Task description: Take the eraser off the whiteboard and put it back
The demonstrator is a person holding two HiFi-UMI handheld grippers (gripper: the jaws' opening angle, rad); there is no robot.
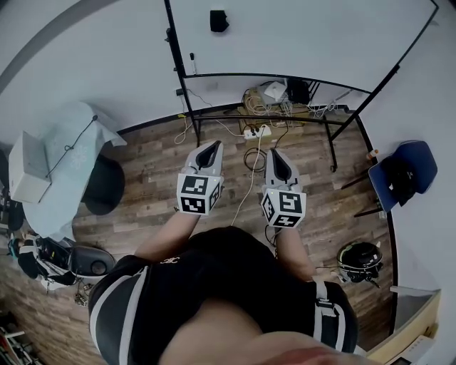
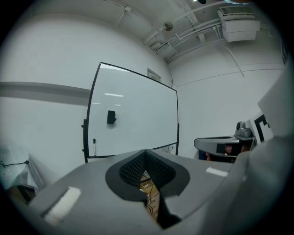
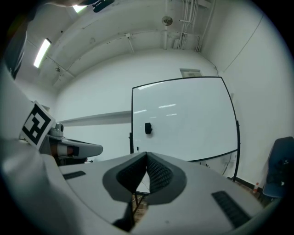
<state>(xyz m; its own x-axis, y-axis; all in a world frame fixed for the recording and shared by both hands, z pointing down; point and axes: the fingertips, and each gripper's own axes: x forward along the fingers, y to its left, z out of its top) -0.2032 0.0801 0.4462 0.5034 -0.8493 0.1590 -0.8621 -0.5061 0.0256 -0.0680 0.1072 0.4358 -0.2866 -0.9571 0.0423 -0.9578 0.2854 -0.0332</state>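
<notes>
There is one big white whiteboard (image 1: 306,36) in a black frame on a stand. One small black eraser (image 1: 219,21) sticks on it, up near the left side. One thin marker pen (image 1: 192,63) hangs low by the board's left edge.

The person holds two grey claws. The left claw (image 1: 213,147) is pinched shut with nothing in it. The right claw (image 1: 278,154) is pinched shut too, and empty. Both point at the board and are well away from the eraser.

One blue chair (image 1: 402,175) stands on the wooden floor (image 1: 149,153) at the right.
</notes>
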